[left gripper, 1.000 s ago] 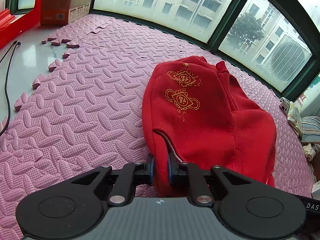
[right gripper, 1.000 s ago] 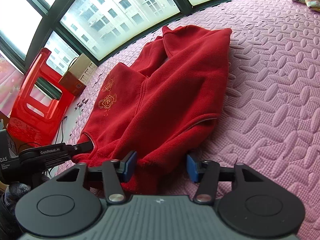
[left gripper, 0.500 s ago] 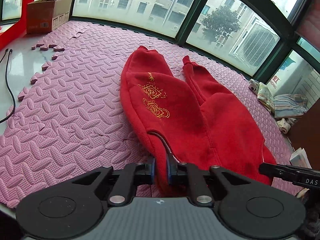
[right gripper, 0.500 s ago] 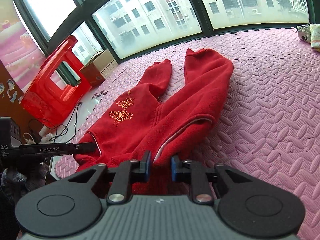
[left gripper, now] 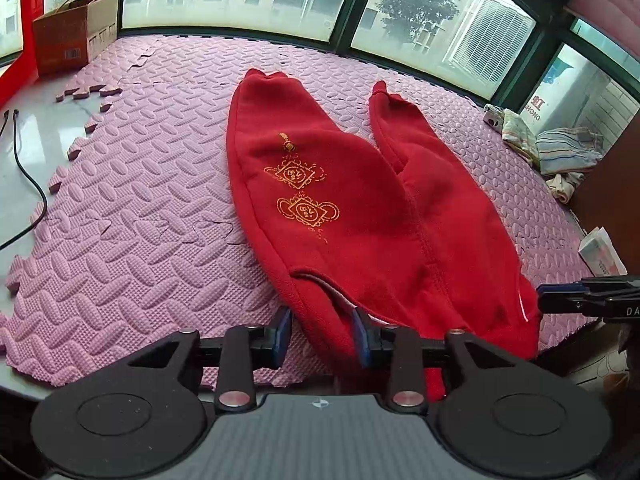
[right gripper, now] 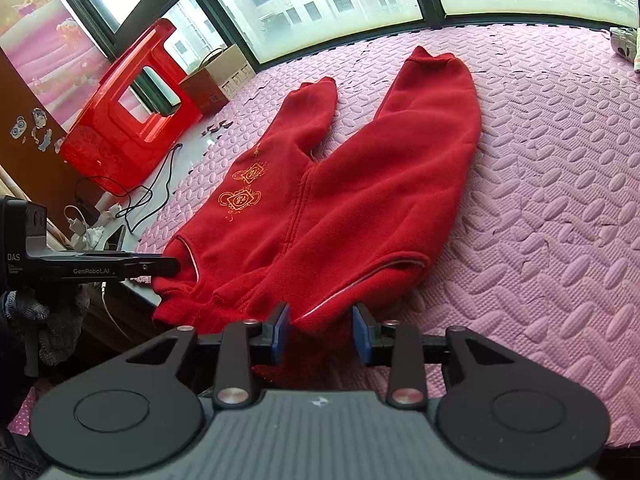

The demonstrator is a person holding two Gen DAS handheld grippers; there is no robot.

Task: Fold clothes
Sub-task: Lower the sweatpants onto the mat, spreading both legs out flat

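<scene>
On the pink foam puzzle mat [left gripper: 132,208], red fleece trousers [left gripper: 360,208] lie flat, both legs pointing away toward the windows, waistband at the near mat edge, hanging a bit over it. Gold embroidered emblems [left gripper: 302,194] on the left leg, which is laid out straight; right leg splays off to the side, cuffs apart. Left gripper [left gripper: 321,334]: jaws opening, part-way apart, left waistband corner sits between the blue pads [left gripper: 283,330] but the left pad is clear of the fabric, so no clamp. Right gripper [right gripper: 320,330]: same story, jaws opening, right waistband corner with its pale lining edge between them, gaps visible on both sides of the cloth. Right wrist view shows the left gripper side-on at the far waistband corner, held by a hand in a grey knit glove [right gripper: 44,320]. Around: brown cardboard box [left gripper: 74,32] at the far-left mat corner, red plastic stool [right gripper: 128,108] beside it off the mat, black cables [right gripper: 148,188] on the bare white floor, a heap of striped and pale clothes [left gripper: 560,152] at the far-right mat edge, well apart from the trousers.
</scene>
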